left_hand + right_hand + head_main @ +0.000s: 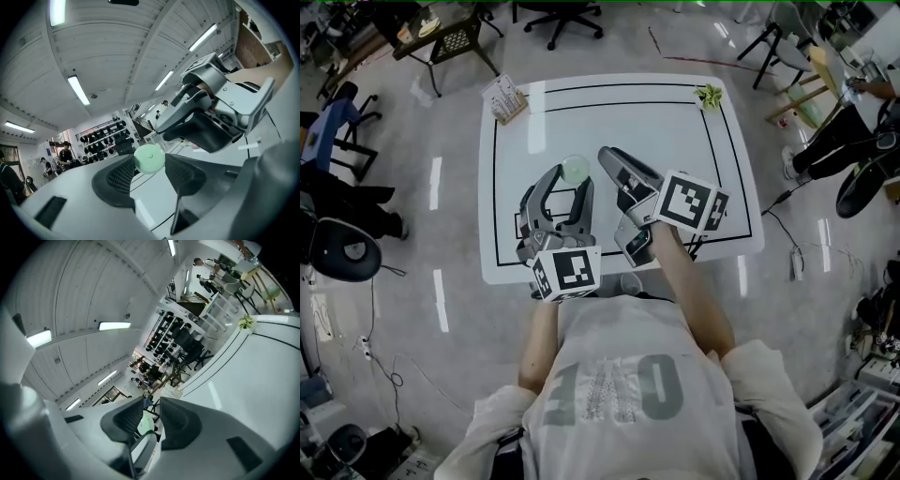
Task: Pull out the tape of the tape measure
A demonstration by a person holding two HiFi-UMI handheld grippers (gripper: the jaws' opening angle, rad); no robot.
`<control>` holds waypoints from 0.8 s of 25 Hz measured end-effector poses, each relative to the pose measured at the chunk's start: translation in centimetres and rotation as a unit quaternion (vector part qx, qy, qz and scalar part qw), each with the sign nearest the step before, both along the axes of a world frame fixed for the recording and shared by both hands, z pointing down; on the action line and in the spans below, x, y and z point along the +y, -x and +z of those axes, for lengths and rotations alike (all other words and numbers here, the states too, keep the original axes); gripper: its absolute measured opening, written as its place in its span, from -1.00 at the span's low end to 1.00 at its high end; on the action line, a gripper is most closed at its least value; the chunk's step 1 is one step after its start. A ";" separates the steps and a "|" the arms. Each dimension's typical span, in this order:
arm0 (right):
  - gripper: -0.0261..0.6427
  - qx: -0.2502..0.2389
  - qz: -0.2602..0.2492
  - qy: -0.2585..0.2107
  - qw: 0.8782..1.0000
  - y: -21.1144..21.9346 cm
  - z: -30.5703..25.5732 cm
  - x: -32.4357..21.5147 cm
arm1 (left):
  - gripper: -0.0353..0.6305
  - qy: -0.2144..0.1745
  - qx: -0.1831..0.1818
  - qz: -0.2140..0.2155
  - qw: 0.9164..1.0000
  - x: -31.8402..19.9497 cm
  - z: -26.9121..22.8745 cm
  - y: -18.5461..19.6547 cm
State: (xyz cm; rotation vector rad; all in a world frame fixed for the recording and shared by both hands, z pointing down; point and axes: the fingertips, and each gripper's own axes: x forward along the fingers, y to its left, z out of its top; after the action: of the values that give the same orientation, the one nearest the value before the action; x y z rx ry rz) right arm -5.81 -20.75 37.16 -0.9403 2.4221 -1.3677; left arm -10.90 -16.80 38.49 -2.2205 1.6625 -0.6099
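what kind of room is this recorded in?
Probably a lab or workshop set up for recording: a white table marked with black lines, rolling office chairs around it, loose cables, and racks of gear in the background.

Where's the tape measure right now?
In the head view, the pale green tape measure is near the middle of the table, gripped at the tips of the left gripper, with the right gripper to its right.

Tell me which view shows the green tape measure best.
The left gripper view: the tape measure sits large between the left gripper's jaw tips, round face showing. The head view shows it small at those tips. The right gripper view gives only a pale green sliver past its jaws.
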 end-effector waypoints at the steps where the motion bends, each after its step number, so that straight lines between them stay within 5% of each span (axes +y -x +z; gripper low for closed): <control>1: -0.58 0.001 -0.005 0.007 1.000 0.4 0.4 0.0 | -0.22 0.002 -0.004 0.001 1.000 0.0 0.4 0.0; 20: -0.71 0.024 -0.019 0.056 0.998 1.7 3.9 -0.4 | -0.22 0.016 -0.038 0.021 0.999 -0.5 2.6 -0.5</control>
State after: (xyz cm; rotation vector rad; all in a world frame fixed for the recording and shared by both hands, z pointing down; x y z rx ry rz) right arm -7.56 -21.18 41.03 -0.9680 2.4317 -1.5251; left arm -10.35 -17.30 41.07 -2.2183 1.5764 -0.7068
